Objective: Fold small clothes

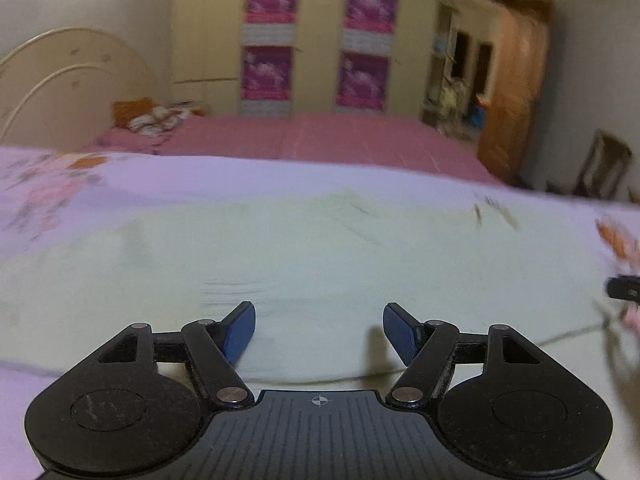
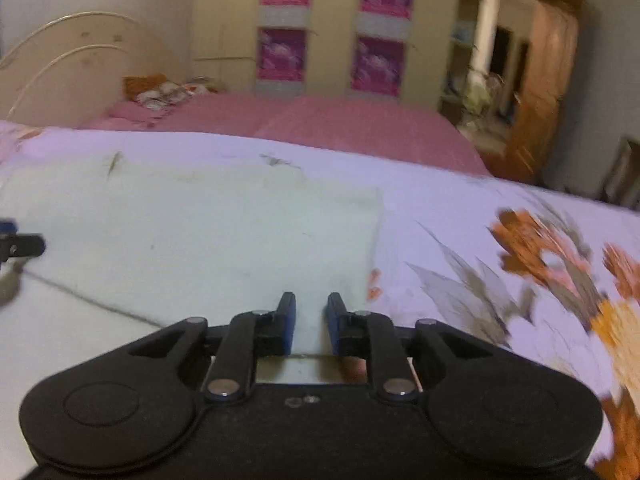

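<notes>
Pale green cloth lies flat on the flowered bedsheet. Left gripper hovers wide over its near edge, empty. Right gripper stands narrow by the cloth's right corner, seemingly empty; blur hides contact. Next: pinch the near edge, fold away.

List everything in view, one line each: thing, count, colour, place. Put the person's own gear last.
garment: one, pale green, spread flat on the floral sheet, in front of both grippers
floral sheet: one, lilac with orange flowers, under the garment
pink bed: one, pink, behind the sheet
pillows: a few, orange and patterned, at the headboard
headboard: one, cream, far left
wardrobe: one, cream with four magenta posters, back wall
door: one, brown wood, far right
left gripper: black, blue fingers wide apart, empty
right gripper: black, blue fingers narrowly apart over the garment's near edge
</notes>
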Demonstrator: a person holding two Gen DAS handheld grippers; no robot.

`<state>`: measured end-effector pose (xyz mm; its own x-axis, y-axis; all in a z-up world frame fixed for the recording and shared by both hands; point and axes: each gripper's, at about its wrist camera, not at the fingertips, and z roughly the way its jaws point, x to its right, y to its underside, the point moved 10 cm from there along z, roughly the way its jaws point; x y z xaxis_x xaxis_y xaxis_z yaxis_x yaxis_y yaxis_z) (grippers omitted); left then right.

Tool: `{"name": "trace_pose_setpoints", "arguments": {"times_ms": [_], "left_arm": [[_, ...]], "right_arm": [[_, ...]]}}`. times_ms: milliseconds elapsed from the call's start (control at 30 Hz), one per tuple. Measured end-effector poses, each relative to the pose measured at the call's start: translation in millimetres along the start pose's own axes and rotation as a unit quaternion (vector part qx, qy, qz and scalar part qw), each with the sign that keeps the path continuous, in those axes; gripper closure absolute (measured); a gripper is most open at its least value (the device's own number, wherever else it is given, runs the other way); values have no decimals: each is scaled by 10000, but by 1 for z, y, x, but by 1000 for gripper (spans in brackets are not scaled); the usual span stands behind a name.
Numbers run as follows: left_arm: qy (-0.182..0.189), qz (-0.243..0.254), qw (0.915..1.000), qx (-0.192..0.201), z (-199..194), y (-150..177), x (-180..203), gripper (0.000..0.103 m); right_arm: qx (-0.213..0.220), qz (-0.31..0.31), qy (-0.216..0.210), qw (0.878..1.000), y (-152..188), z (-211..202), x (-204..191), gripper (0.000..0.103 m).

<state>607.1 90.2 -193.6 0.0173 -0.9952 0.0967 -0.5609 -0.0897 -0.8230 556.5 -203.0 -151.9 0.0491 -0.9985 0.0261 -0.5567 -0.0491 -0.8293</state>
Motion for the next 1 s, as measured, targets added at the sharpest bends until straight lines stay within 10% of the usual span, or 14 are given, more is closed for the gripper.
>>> {"name": "trace_pose_setpoints", "arguments": {"times_ms": [167,467,767,1000], "left_arm": [[-410,-1069,9934,60,-43,24,-90,32],[-1277,-2618,9558,400,-103,61,-258,32],[-903,-4667,8732,1080,-92,69,-391,33],[-997,-4761,8669,1088,-56,53,-431,33]], "right_arm": [[231,282,-254,9990,-4,-35,4,81],[-104,675,-314,9972,15,-38,2,79],[-96,445,-465,9979,6,-38,-27,79],[-107,407,-445,9981,-2,-29,-25,79]]}}
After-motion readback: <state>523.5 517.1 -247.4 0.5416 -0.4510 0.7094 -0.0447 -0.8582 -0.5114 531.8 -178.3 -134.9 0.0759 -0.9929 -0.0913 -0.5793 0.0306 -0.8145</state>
